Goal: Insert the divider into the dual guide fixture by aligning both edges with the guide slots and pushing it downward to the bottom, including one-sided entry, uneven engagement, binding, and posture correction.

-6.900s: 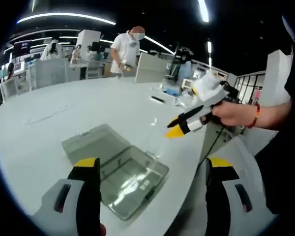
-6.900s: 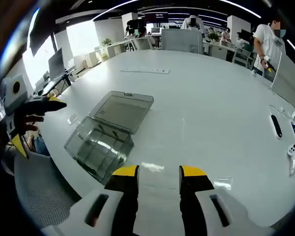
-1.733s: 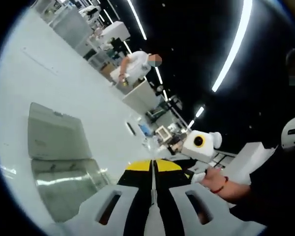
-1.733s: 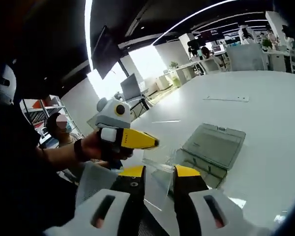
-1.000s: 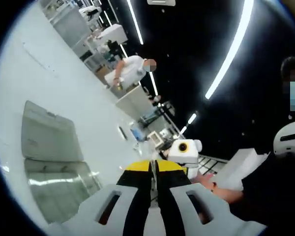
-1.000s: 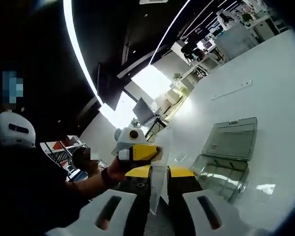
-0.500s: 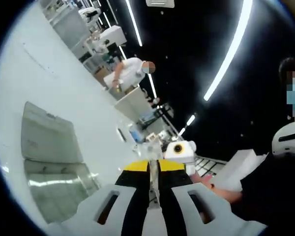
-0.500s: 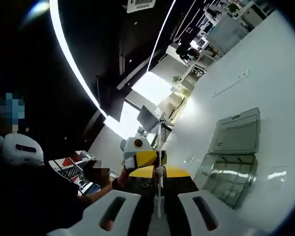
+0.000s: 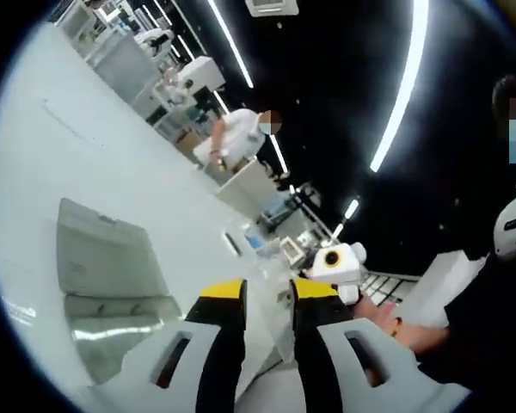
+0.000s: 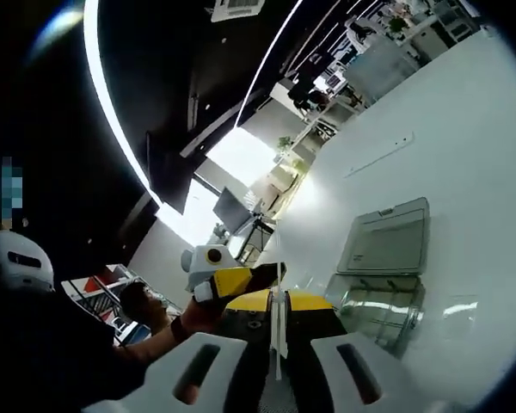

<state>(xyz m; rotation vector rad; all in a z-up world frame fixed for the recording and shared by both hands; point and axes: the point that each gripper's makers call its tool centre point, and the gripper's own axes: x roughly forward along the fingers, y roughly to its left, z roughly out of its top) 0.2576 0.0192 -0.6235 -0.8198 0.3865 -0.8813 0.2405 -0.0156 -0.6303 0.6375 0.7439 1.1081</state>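
The divider (image 10: 278,318) is a thin, clear plastic sheet. In my right gripper view I see it nearly edge-on, as a pale upright sliver rising from between the jaws. In my left gripper view it reads as a faint glassy pane (image 9: 279,314) just past my right jaw tip, though it is hard to make out there.

The right hand-held gripper (image 10: 277,300) is closed onto the divider, its yellow-tipped jaws pinching the sheet with almost no gap. It is held up above the table (image 10: 464,155), tilted so the ceiling lights sweep across the view. The left hand-held gripper (image 9: 266,290) has its jaws parted a little, with nothing between them. From the right gripper view I see it (image 10: 262,277) coming in from the left, carried by a hand (image 10: 198,317), its yellow tip just beside the divider's upper edge; I cannot tell whether they touch.

The dual guide fixture (image 10: 380,301) is a clear hinged box lying open on the white table, lid (image 10: 387,239) flat beyond the tray. It sits below and to the right of the held divider, apart from it. In the left gripper view the fixture (image 9: 120,323) lies to the left of my jaws.
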